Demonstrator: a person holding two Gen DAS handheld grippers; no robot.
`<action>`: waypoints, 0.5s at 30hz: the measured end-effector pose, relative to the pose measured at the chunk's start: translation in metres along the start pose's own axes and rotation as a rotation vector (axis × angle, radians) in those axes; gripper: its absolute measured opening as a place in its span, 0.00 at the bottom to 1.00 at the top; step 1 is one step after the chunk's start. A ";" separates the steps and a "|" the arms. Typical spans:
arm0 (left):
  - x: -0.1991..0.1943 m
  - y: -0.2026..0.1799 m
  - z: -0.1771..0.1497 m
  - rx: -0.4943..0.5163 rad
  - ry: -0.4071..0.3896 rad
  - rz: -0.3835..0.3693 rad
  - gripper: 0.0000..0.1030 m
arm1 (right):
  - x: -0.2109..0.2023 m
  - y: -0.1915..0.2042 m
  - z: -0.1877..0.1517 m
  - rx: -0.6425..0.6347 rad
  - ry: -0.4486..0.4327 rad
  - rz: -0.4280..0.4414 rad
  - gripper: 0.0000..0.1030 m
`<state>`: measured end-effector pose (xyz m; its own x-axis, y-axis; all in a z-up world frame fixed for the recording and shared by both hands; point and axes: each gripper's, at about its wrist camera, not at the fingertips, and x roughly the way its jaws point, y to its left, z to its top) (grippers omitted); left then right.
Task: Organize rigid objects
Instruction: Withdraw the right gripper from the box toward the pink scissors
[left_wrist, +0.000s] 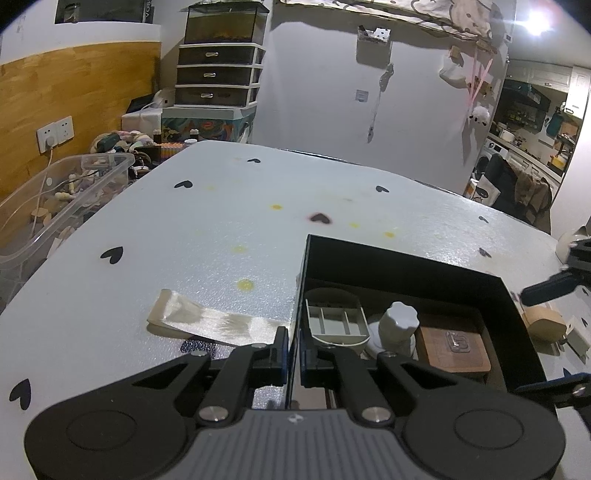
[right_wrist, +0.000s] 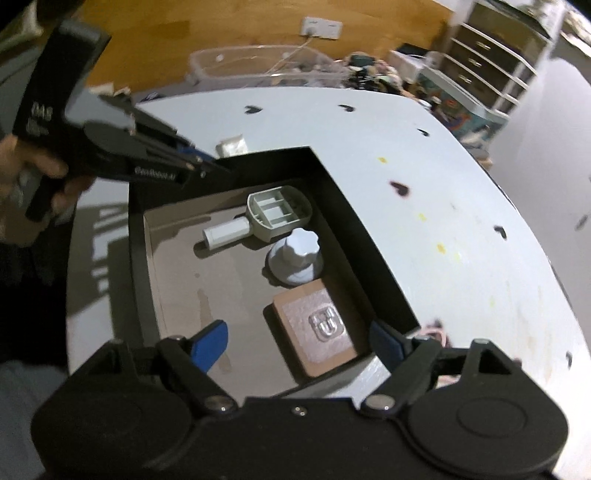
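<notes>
A black open box stands on the white table. Inside lie a grey brush-like scraper with a white handle, a white knob-topped piece and a brown wooden block with a clear hook. My left gripper is shut on the box's left wall; it also shows in the right wrist view. My right gripper is open above the box, with nothing between its fingers. Its blue fingertips show at the right edge of the left wrist view.
A pale ribbon strip lies on the table left of the box. A wooden piece and a small white part lie right of the box. A clear storage bin stands off the table's left side, drawers behind.
</notes>
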<state>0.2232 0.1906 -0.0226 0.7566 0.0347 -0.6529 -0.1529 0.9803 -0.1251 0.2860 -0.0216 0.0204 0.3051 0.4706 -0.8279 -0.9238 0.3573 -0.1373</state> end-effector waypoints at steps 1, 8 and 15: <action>0.000 0.000 0.000 -0.001 0.000 0.000 0.05 | -0.004 0.001 -0.002 0.015 -0.009 -0.009 0.83; 0.000 -0.002 0.000 0.003 0.001 0.008 0.05 | -0.028 0.005 -0.014 0.099 -0.082 -0.058 0.89; 0.000 -0.001 0.000 0.003 0.002 0.011 0.05 | -0.050 0.010 -0.027 0.183 -0.163 -0.116 0.94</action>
<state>0.2235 0.1897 -0.0229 0.7536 0.0451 -0.6558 -0.1594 0.9804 -0.1157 0.2552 -0.0637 0.0454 0.4529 0.5366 -0.7120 -0.8282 0.5488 -0.1133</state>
